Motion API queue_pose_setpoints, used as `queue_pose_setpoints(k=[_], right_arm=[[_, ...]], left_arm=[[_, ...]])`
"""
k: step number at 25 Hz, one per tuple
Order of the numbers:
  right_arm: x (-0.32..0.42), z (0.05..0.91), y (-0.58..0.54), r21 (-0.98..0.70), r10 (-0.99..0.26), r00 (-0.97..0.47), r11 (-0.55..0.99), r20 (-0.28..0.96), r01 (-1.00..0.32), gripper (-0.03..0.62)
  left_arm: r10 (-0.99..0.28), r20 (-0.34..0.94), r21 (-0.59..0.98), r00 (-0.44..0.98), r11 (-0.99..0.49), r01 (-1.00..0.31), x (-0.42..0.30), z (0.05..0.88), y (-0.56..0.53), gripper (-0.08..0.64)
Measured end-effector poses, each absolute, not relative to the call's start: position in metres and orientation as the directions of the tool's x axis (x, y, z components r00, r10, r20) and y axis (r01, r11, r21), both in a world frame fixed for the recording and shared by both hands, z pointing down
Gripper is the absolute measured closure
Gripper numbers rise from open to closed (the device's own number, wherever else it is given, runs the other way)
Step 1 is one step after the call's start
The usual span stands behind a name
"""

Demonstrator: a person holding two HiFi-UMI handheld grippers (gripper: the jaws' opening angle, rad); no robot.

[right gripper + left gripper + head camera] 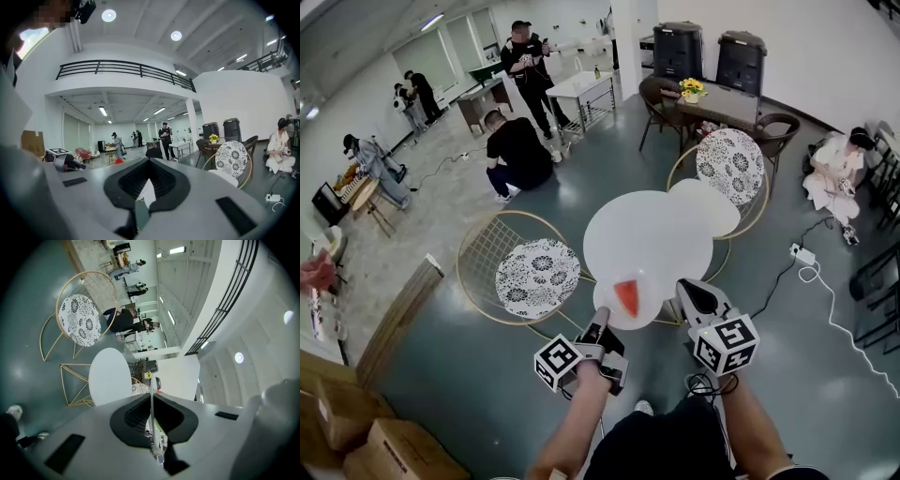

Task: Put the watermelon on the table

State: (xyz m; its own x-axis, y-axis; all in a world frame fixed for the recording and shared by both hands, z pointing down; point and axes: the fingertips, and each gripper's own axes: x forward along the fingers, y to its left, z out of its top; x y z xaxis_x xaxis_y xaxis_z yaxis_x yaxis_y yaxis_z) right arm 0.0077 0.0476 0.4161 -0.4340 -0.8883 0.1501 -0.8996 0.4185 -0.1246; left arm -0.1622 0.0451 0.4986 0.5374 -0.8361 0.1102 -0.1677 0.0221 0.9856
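A red wedge of watermelon [626, 296] hangs over the near edge of the round white table [661, 225]. My left gripper [604, 319] is shut on it from the near left. In the left gripper view the slice [151, 418] shows edge-on as a thin strip pinched between the jaws of that gripper [151, 401], and the white table [108, 376] lies beyond, apart from the jaws. My right gripper [687, 293] hovers at the table's near right edge. In its own view the right gripper [149, 163] has its jaws together with nothing held.
Two gold wire chairs with patterned cushions flank the table, one at the left [536, 277] and one behind it [729, 164]. A power strip and white cable [803, 255] lie on the floor at right. Cardboard boxes [356, 431] sit at the lower left. Several people are farther back.
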Motion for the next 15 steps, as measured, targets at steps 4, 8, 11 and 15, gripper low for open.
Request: queue_pose_setpoints(k=[4, 8, 11, 15], right_arm=[[0.008, 0.408, 0.044, -0.104, -0.898, -0.416, 0.405, 0.14, -0.908, 0.588], [0.01, 0.406, 0.045, -0.092, -0.902, -0.406, 0.396, 0.148, -0.914, 0.588], [0.015, 0.405, 0.043, -0.086, -0.906, -0.395, 0.386, 0.149, -0.918, 0.588], [0.021, 0.407, 0.034, -0.087, -0.911, -0.383, 0.374, 0.153, -0.923, 0.588]], left_arm=[[-0.826, 0.111, 0.985, 0.552, 0.018, -0.171, -0.164, 0.499, 0.04, 0.544], [-0.819, 0.117, 0.984, 0.562, 0.02, -0.175, -0.163, 0.502, 0.039, 0.544], [-0.814, 0.114, 0.985, 0.569, 0.018, -0.172, -0.16, 0.504, 0.033, 0.545], [-0.807, 0.115, 0.985, 0.579, 0.016, -0.174, -0.154, 0.505, 0.021, 0.544]])
